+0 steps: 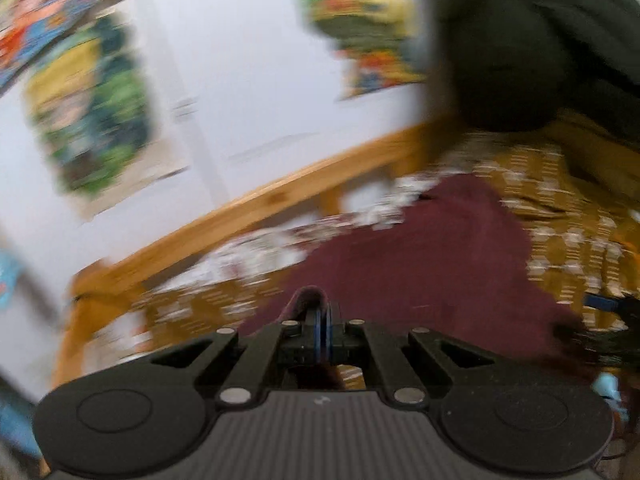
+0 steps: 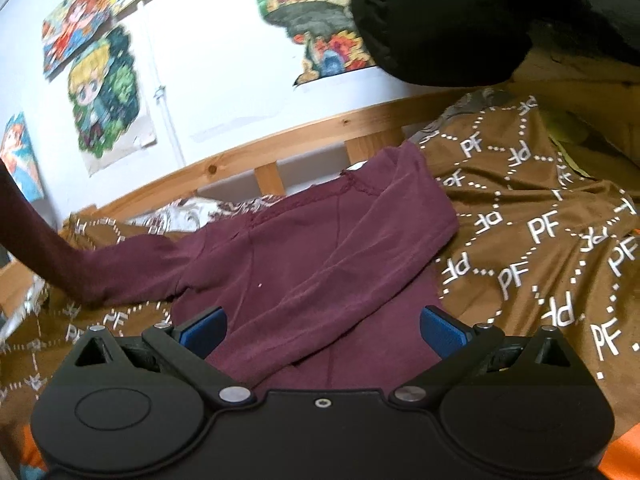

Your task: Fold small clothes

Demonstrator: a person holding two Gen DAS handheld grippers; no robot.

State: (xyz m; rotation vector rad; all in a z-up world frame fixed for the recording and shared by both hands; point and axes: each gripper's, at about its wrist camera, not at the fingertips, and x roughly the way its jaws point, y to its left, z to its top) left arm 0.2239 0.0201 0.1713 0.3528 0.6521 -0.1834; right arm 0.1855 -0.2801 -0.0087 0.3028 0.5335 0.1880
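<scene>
Left gripper (image 1: 323,320) pinching maroon shirt (image 2: 320,248) sleeve; right gripper (image 2: 323,326) fingers apart.

**Shirt on the bedspread, rail and wall behind**

The shirt (image 2: 320,256) lies on the bedspread (image 2: 540,216) — one sleeve (image 2: 60,240) stretched up and off to the left. Behind runs the bed rail (image 2: 280,140); posters (image 2: 104,100) hang on the wall (image 2: 224,64) beyond. A bundle (image 2: 436,20) sits far right.

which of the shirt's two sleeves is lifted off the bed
The sleeve at the left of the right wrist view, pulled up and out toward the frame's left edge. The other sleeve lies folded flat across the maroon shirt's body.
</scene>
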